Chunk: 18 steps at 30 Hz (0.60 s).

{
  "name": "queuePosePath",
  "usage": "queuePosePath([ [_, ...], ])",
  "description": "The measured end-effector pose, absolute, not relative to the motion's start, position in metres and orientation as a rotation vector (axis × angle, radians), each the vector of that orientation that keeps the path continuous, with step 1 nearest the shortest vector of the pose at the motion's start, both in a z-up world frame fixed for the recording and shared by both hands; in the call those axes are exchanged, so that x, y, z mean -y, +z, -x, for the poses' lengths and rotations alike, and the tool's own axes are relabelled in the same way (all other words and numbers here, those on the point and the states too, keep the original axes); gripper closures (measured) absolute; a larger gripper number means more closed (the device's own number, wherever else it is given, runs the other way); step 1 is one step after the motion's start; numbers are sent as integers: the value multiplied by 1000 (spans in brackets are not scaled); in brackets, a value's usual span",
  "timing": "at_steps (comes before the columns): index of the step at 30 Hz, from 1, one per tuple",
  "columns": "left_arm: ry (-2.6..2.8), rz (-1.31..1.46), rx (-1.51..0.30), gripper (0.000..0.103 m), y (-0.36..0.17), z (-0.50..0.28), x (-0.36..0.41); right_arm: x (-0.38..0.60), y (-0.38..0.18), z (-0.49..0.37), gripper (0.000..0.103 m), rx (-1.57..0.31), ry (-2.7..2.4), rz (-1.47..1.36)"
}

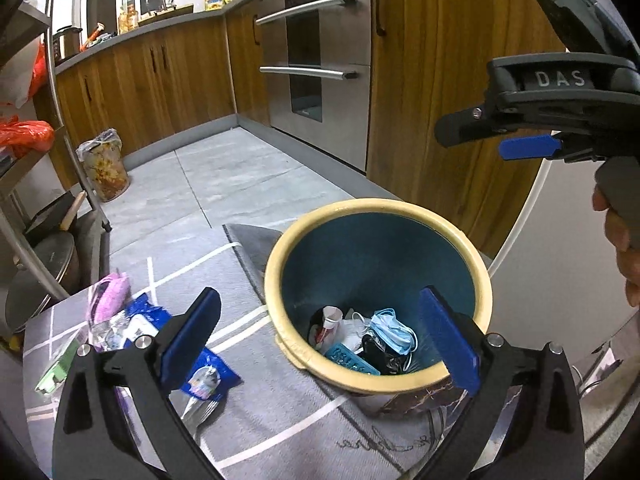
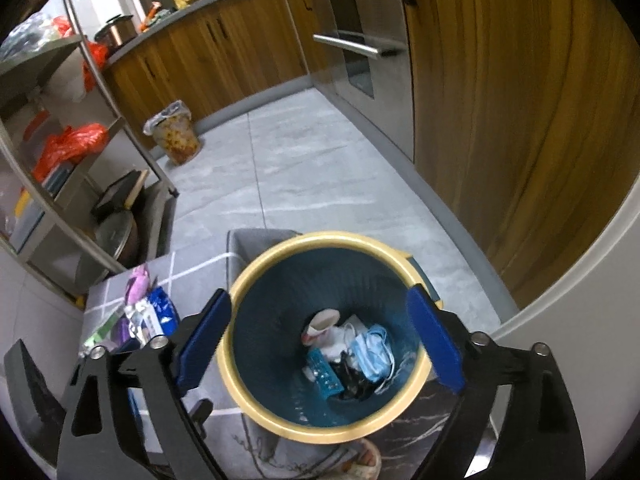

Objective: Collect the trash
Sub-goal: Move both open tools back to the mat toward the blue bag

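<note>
Both sets of jaws are spread wide with nothing between them: the left gripper [image 1: 320,340] hangs over the mat [image 1: 280,420] at the near edge of the bin, the right gripper [image 2: 320,340] straight above the bin's mouth. Going left to right: over on the far left there's a loose pile of trash on the mat, a pink wrapper [image 1: 110,294], a blue packet [image 1: 208,376], a green box [image 1: 54,372] and some clear plastic. Then the yellow-rimmed bin [image 2: 240,380], teal inside, already holding a paper cup [image 2: 322,322], white tissue, a teal blister strip [image 2: 326,376], something black and crumpled, and a blue face mask [image 2: 374,354]. Way back by the cabinets sits a second, flower-patterned bin [image 1: 105,168] with a plastic liner.
</note>
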State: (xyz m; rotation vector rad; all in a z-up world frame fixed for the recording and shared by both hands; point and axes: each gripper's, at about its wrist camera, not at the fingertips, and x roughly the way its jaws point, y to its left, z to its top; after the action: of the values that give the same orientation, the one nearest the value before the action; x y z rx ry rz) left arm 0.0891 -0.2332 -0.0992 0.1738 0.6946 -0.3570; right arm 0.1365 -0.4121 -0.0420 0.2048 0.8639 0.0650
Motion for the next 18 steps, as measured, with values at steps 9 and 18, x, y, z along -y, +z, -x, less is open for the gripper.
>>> queuePosePath([
  [9,-330,-181,-657,6,-79,-63,213,393,-8,-112,6,-644,55,-163],
  [18,-270,-185,-624,6,-63,-41,182,361,14,-96,5,-542,110,-141],
])
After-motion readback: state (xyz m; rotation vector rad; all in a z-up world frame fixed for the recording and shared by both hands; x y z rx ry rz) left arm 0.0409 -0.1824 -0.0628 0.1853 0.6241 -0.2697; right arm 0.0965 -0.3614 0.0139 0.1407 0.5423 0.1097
